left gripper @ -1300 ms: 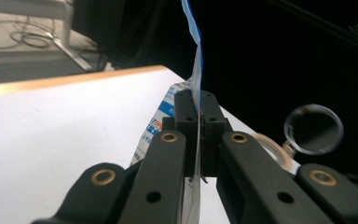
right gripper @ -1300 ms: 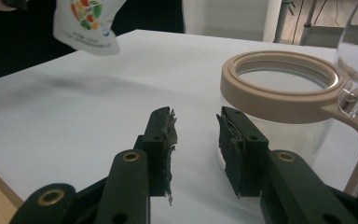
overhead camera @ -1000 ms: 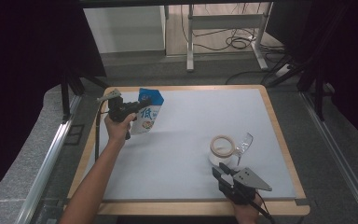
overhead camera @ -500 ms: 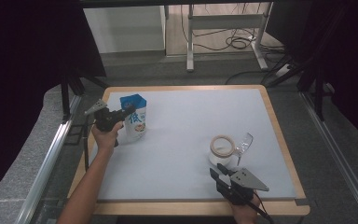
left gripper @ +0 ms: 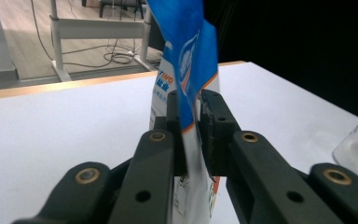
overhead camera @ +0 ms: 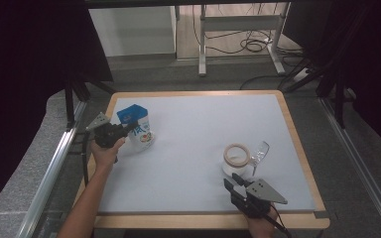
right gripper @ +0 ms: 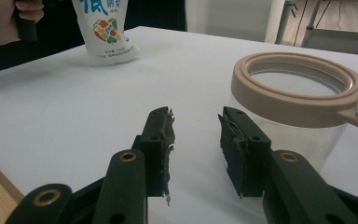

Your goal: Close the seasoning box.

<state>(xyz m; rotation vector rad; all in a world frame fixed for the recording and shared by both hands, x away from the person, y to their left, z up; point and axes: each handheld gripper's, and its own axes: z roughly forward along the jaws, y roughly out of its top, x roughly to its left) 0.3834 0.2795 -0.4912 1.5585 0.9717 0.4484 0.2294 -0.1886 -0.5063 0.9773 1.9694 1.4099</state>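
A white and blue pouch (overhead camera: 140, 131) stands upright at the left of the white mat (overhead camera: 193, 129). My left gripper (overhead camera: 131, 128) reaches it from the left at its upper part. In the left gripper view the pouch's blue top seam (left gripper: 186, 56) lies between the jaws of this gripper (left gripper: 193, 116). These jaws have just been opening, and a thin gap shows beside the right pad. My right gripper (overhead camera: 232, 181) rests near the front edge, open and empty (right gripper: 196, 126), just short of a glass jar with a tan rim (right gripper: 298, 93).
A clear stemmed glass (overhead camera: 259, 151) stands right beside the jar (overhead camera: 236, 154). A wooden frame (overhead camera: 297, 144) borders the mat. Table legs and cables lie on the floor beyond the far edge. The person's left hand (right gripper: 25, 16) shows beside the pouch (right gripper: 107, 32).
The left gripper carried the pouch leftward and down, and it now stands on the mat near the left edge. The right gripper stayed where it was.
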